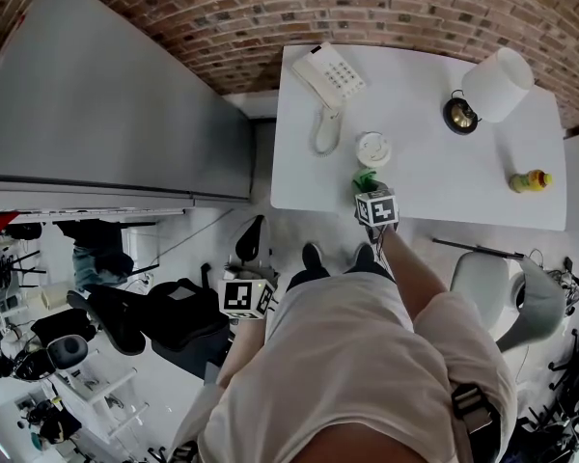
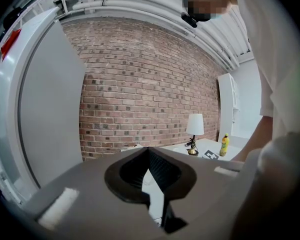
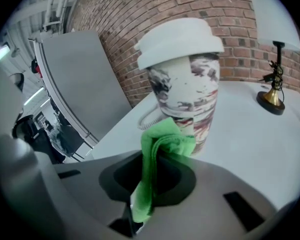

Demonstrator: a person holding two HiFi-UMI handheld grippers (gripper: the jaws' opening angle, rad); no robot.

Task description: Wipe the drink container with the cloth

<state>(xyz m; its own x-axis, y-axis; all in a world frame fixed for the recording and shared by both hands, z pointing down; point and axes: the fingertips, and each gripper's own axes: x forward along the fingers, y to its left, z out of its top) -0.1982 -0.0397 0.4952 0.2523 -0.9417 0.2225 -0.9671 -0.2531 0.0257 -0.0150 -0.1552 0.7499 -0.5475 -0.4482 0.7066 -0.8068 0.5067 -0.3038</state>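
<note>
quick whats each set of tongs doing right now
left tongs: closed, nothing in them
right tongs: closed on the green cloth, near the lidded cup

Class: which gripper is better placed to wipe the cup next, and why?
Right. The right gripper grips the green cloth by the cup; the left gripper is empty, off the table.

This looks like an office workroom: a white bench (image 1: pixel 434 177) stands against an exposed brick wall (image 1: pixel 270 13) and carries a corded desk telephone (image 1: pixel 330 77) and a table lamp (image 1: pixel 497 85). Left of the bench, past a grey partition (image 1: pixel 106 104), black office chairs (image 1: pixel 164 321) sit among cluttered gear.
</note>
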